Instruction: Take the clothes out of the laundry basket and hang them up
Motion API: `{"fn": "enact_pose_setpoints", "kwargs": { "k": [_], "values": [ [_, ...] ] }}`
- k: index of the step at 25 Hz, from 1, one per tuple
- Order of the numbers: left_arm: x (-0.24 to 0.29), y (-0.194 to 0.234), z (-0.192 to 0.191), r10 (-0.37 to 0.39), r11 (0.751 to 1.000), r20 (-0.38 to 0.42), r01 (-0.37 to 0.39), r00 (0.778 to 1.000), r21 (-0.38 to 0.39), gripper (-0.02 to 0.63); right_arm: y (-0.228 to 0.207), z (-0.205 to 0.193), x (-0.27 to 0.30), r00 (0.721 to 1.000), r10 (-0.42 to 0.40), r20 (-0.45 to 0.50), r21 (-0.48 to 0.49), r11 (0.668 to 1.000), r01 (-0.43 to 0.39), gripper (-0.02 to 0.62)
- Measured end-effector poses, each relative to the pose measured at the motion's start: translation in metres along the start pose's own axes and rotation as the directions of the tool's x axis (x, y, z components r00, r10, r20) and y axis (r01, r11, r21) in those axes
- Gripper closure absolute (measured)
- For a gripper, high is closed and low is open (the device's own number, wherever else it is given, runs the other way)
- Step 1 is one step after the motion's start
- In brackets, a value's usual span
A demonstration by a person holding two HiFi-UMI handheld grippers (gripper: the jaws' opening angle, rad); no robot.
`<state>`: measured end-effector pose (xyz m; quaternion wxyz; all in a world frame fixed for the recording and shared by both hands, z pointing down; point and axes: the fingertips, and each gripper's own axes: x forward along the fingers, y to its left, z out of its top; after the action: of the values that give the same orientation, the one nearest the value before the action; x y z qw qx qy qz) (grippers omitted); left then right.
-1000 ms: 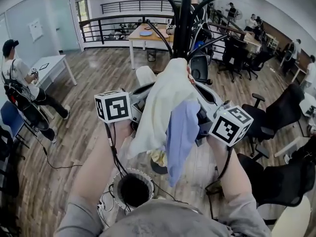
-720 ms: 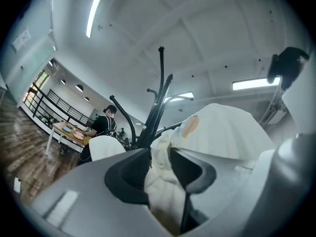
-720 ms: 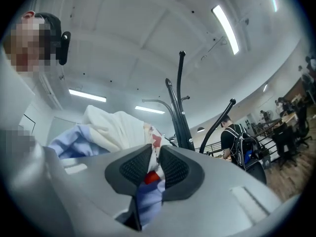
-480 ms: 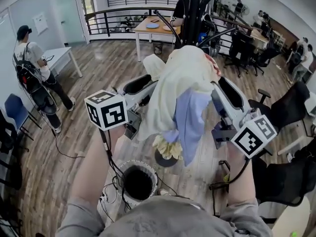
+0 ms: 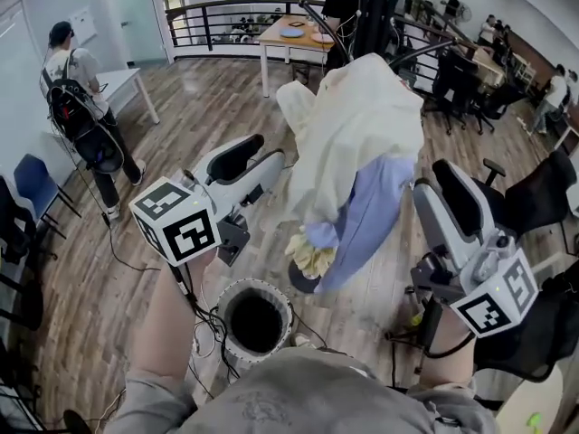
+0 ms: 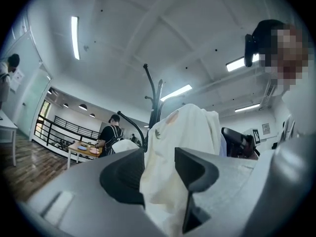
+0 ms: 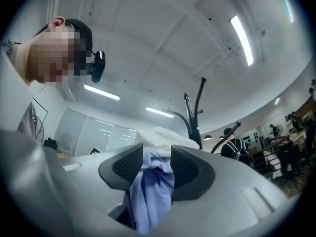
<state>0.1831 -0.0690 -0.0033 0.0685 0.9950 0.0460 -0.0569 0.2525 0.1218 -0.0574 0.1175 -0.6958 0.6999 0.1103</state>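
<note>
I've open floor point(image 5: 217, 116) either side, my left gripper point(image 5: 269, 154) and right gripper point(image 5: 432, 181) both spread empty, just off the cream garment point(image 5: 362, 125) draped over a blue shirt point(image 5: 366, 215) on the coat stand point(image 5: 375, 12).

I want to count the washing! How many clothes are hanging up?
2 for sure: a cream garment draped over the coat stand, and a blue garment hanging under it. A yellow frilly bit at the bottom may be a third. More could be hidden.
</note>
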Motion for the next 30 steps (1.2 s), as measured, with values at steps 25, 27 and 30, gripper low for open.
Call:
{"fn": "enact_pose_setpoints", "kwargs": {
  "k": [25,27,30],
  "values": [
    [-0.219,0.028,-0.022,0.536,0.842,-0.021,-0.533,0.844,0.084,0.458,0.192,-0.115,0.128,0.813,0.558,-0.168,0.179,0.828,-0.532,0.416],
    [-0.24,0.031,-0.031,0.588,0.807,-0.026,-0.585,0.808,0.074,0.465,0.2,-0.13,0.136,0.797,0.574,-0.185,0.197,0.817,-0.543,0.416],
    [-0.273,0.028,-0.043,0.658,0.752,-0.032,-0.655,0.753,0.073,0.478,0.216,-0.152,0.139,0.771,0.601,-0.211,0.222,0.798,-0.56,0.439]
  ]
}}
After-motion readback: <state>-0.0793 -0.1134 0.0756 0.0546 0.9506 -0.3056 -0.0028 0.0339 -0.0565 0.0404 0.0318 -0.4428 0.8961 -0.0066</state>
